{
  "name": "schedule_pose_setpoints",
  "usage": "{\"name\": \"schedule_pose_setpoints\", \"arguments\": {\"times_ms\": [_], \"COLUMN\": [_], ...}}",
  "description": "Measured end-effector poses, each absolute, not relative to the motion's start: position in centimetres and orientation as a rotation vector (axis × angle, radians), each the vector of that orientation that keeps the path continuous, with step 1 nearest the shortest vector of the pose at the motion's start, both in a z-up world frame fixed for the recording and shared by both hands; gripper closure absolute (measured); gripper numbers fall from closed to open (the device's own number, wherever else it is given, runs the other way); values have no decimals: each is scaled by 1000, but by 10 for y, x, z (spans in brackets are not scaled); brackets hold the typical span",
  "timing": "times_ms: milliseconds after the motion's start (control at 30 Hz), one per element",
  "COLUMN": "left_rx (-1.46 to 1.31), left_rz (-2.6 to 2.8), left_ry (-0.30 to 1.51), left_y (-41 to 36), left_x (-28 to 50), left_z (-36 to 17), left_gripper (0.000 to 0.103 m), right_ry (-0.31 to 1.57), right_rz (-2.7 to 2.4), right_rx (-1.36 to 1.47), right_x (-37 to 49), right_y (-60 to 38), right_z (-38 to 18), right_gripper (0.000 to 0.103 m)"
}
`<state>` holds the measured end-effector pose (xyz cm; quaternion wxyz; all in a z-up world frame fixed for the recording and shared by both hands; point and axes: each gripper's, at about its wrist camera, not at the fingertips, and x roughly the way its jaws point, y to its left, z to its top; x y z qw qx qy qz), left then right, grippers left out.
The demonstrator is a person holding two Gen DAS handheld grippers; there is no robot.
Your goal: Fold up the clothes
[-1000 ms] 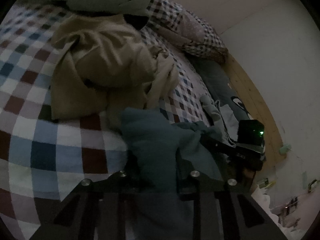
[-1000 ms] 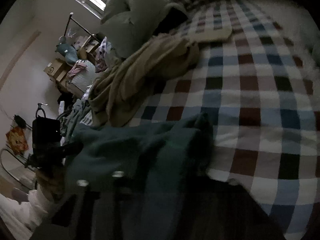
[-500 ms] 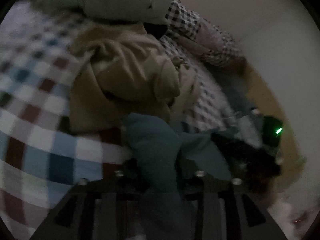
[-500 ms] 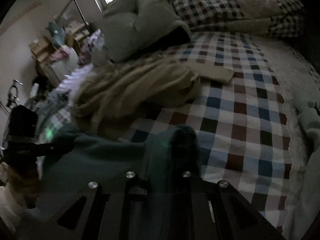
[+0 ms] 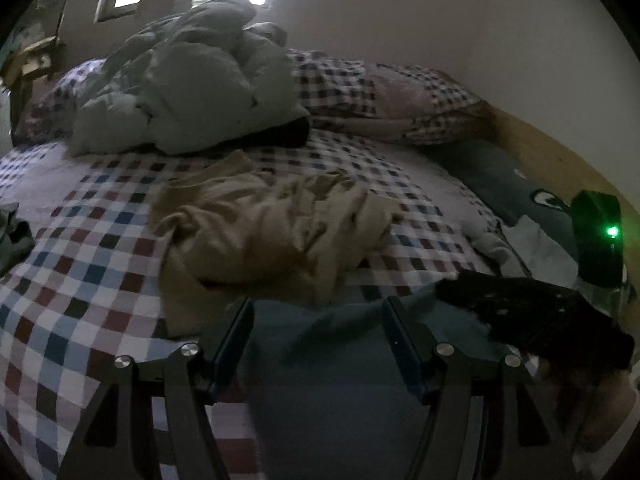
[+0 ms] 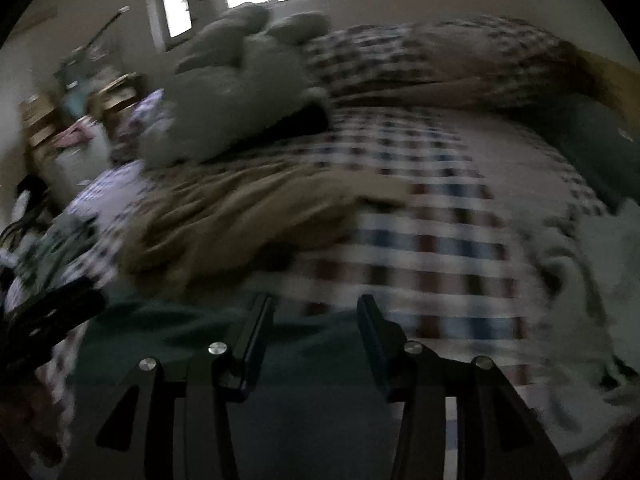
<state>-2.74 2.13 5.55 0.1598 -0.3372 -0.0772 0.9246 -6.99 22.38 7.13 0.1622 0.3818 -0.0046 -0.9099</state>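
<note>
Tan garment [image 5: 276,228] lies crumpled beyond teal cloth [image 5: 332,344], apparently beneath both gaping tongs.

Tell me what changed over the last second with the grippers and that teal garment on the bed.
Both grippers let go: the left gripper and right gripper, clamped on bunched cloth before, now have jaws apart. The teal garment lies flatter on the checked bedspread beneath them. The tan garment and grey-green duvet stayed put.

Teal garment [image 5: 320,344] flat before me, tan one behind.
It lies spread low on the checked bed, dark teal, smooth; the tan garment [image 5: 272,236] sits crumpled just beyond its far edge.
</note>
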Motion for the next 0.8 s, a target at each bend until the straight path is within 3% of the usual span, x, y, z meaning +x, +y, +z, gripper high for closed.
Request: {"name": "schedule_pose_setpoints", "arguments": {"times_ms": [267, 333, 400, 600, 800], "left_rx": [-978, -1028, -1066, -1128, -1126], "left_rz": [2573, 2571, 2583, 2624, 2629], "left_ry": [-194, -170, -148, -78, -59], "left_y": [40, 43, 43, 36, 30], "left_x": [-25, -28, -30, -32, -32], "left_z": [52, 44, 37, 20, 16], "left_gripper": [33, 36, 46, 73, 85], "right_ry": [-35, -36, -35, -21, -28], "right_rz": [-2510, -2491, -2487, -2478, -2500], "right_rx": [1107, 1120, 1159, 1196, 1241], "right_x": [-67, -69, -75, -83, -97], "right_y": [186, 182, 181, 183, 196], "right_z": [61, 54, 46, 32, 22], "right_gripper": [57, 65, 77, 78, 83]}}
